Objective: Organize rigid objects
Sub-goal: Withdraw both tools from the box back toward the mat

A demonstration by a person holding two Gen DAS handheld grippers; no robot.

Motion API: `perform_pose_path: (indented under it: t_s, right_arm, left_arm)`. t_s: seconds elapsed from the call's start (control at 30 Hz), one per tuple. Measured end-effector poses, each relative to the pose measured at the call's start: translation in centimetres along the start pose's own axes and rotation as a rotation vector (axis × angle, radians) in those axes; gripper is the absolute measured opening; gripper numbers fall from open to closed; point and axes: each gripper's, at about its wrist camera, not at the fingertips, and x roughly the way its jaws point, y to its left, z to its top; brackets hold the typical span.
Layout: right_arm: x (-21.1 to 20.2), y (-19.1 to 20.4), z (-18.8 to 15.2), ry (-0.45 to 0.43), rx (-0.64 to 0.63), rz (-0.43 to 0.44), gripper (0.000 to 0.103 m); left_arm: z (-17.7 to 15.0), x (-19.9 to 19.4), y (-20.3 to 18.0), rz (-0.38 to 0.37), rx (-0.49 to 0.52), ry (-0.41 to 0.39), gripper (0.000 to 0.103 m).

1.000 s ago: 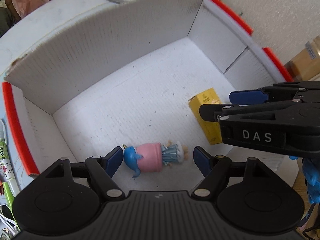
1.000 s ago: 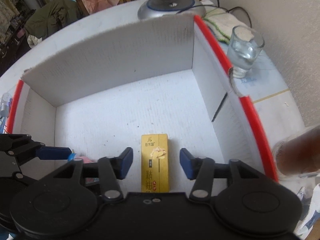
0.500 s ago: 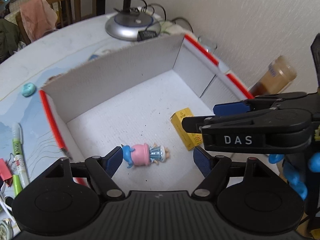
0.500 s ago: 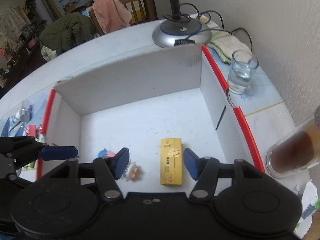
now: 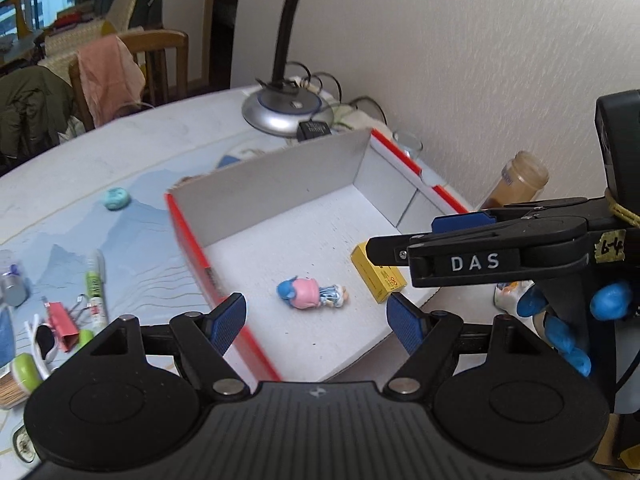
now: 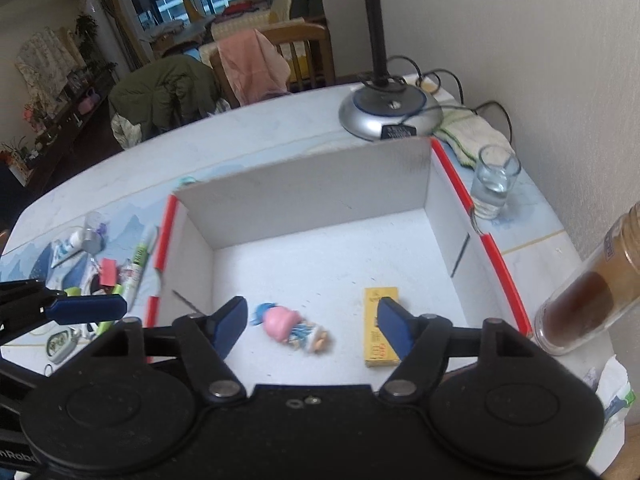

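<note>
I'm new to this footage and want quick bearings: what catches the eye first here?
A white box with red edges fills the middle of the table. On its floor lie a small pink-and-blue doll and, to its right, a yellow carton. Both black tongs, left and right, hang open and empty above.

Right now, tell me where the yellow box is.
The yellow box lies flat on the floor of the white carton, toward its right wall, with the toy figurine to its left.

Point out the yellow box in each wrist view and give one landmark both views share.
Left wrist: yellow box lies on the floor of the white tray, right of centre, partly behind the right gripper.
Right wrist: yellow box lies low, right of centre.
Shared landmark: the toy figure to its left.
</note>
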Motion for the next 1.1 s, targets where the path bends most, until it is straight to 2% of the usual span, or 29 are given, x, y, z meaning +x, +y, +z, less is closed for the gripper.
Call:
perform_pose_path:
  t_s: [0.27,0.33,0.4,0.6,0.73,0.93,1.1]
  right_arm:
    - [-2.0,4.0,-1.1,-0.063,-0.008,0.038,0.085]
    - [-2.4,5.1,-1.6,-0.074,-0.006,0.045,0.091]
    - [-2.8,6.3,-2.1,-0.090,-0.006,0.060,0.096]
    - [-3.3,10.4,-4.0,-0.119,-0.040,0.084,0.099]
    - [-3.0,13.0,-5.1,-0.118,-0.038,0.103,0.100]
    - [-1.9,16.5,-6.1,-0.089,-0.033,0.109,0.100]
    - [-0.4,18.6,-6.9,-0.056,-0.028,0.096,0.100]
  left_arm:
    - [-2.5,-4.8,3.3,0.021,-0.018,-0.068,0.077]
    - [-3.2,-5.9,4.3,0.034,-0.026,-0.079,0.077]
    - [-4.0,-7.0,5.4,0.046,-0.030,-0.092,0.083]
    - [-6.3,-10.0,9.2,0.097,-0.048,-0.138,0.089]
    - [-7.7,-11.4,11.9,0.124,-0.073,-0.167,0.103]
    - [-10.4,-12.9,15.8,0.165,-0.068,-0.209,0.103]
    - [-13.1,-12.8,19.6,0.201,-0.084,-0.180,0.103]
